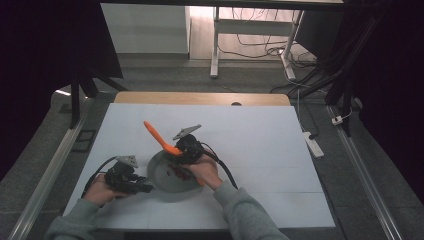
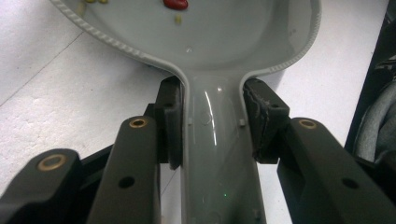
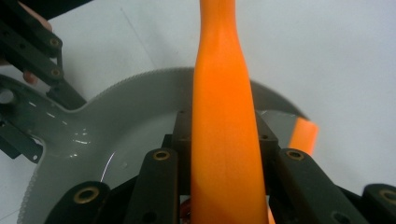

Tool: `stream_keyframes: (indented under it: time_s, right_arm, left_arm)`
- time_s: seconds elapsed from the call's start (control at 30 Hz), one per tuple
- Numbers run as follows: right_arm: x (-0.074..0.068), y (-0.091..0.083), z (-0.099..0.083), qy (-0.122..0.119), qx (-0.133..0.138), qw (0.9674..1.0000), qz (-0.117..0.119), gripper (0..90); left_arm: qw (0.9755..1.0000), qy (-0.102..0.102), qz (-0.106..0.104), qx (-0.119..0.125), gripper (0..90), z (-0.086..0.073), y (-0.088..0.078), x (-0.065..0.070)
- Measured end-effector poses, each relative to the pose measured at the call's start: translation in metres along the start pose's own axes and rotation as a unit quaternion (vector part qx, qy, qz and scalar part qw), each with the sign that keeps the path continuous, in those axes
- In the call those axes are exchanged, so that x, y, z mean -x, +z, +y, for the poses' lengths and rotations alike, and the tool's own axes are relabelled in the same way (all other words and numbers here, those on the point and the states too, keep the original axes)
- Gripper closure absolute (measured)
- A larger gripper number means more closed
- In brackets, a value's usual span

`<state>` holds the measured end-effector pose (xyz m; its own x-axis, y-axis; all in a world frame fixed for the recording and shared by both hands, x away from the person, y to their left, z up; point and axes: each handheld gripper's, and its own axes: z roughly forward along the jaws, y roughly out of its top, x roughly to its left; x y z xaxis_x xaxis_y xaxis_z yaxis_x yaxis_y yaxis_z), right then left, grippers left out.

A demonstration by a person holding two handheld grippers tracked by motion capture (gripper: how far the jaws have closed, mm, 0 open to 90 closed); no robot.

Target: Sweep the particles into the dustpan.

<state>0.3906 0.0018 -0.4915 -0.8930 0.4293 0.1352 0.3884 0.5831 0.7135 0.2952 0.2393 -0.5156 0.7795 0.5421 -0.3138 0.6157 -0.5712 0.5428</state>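
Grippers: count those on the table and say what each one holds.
2. The left gripper is shut on the grey pan by its handle, at the table's near left. The right gripper is shut on the orange spatula, above the pan.

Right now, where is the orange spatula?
In the high view the orange spatula sits near the table's middle, clamped in the right tongs, its handle angled up-left above the grey pan that the left tongs hold by the handle.
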Motion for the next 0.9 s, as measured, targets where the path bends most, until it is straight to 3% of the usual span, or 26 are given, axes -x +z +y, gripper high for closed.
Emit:
stream_keyframes:
  time_s: [0.43,0.9]
  right_arm:
    - [0.040,-0.051,-0.004,0.040,0.041,0.9962,-0.065,70.7]
    - [0.069,-0.071,-0.037,0.075,0.026,0.9905,-0.112,70.7]
  left_arm:
    - [1.0000,0.000,0.001,-0.002,61.4,0.000,0.000,0.000]
    - [1.0000,0.001,0.002,0.000,61.4,0.000,0.000,0.001]
